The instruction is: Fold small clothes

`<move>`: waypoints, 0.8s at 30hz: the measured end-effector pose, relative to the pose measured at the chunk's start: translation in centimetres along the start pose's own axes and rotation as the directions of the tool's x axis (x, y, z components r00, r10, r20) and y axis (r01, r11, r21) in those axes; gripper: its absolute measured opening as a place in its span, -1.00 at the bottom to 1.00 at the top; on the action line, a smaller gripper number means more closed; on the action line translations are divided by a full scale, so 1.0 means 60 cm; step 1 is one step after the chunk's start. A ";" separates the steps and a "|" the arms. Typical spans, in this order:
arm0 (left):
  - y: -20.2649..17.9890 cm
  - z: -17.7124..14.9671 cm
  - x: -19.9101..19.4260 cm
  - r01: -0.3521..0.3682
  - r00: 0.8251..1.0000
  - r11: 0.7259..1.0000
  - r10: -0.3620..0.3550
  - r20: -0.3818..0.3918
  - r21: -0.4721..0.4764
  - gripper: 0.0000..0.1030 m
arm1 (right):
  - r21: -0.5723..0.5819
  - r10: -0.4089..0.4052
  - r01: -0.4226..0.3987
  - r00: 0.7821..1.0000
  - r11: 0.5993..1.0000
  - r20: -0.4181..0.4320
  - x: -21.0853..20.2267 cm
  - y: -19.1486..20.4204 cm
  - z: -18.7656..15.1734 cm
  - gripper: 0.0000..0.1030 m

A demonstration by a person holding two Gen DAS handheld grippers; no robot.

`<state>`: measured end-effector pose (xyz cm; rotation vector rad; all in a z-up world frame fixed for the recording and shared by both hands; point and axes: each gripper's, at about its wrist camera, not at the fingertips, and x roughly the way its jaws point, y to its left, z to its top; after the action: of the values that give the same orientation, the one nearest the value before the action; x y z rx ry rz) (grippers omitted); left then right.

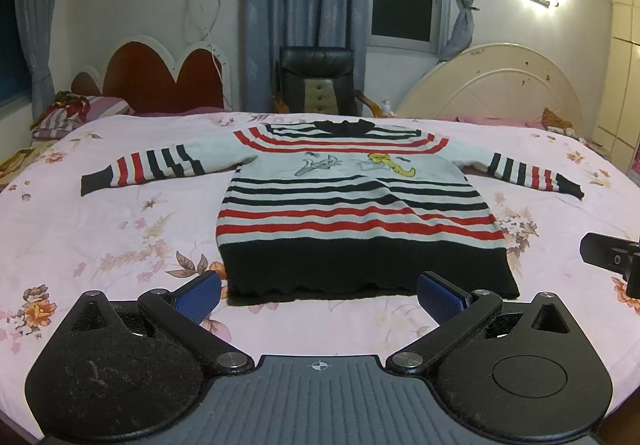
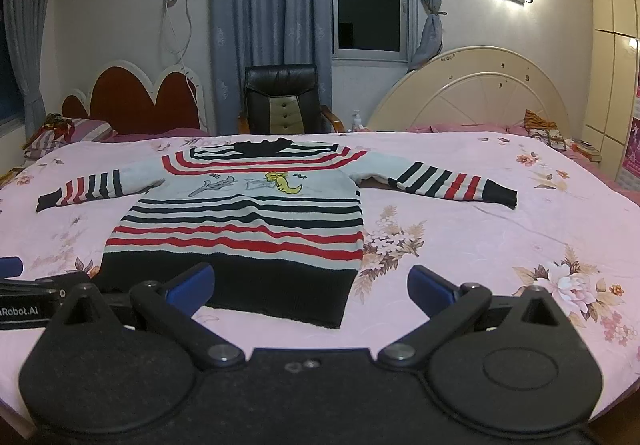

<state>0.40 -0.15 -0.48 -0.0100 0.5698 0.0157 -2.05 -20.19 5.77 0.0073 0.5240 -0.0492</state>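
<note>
A small striped sweater in white, red and black, with a cartoon print on the chest, lies flat and face up on the pink floral bedspread, both sleeves spread out sideways. Its black hem faces me. My left gripper hovers open just short of the hem, nothing between its blue pads. In the right wrist view the sweater sits left of centre. My right gripper is open by the hem's right corner, holding nothing. The left gripper's body shows at the left edge there.
A black office chair stands beyond the bed's far edge. A red heart-shaped headboard is at far left, a cream round headboard at far right. Pillows lie at the far left corner. The right gripper's side shows at right.
</note>
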 end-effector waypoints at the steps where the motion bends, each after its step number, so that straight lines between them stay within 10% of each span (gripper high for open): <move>1: 0.001 0.000 0.000 0.001 1.000 1.000 -0.001 0.000 0.001 1.00 | 0.001 0.001 -0.001 1.000 1.000 -0.001 0.001 0.000 0.000 0.99; 24: -0.003 0.003 -0.001 0.002 1.000 1.000 -0.002 -0.002 0.013 1.00 | 0.000 0.001 -0.001 1.000 1.000 0.000 0.002 0.002 0.000 0.98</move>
<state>0.45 -0.31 -0.28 0.0022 0.5716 0.0097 -1.95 -20.09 5.74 0.0073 0.5244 -0.0481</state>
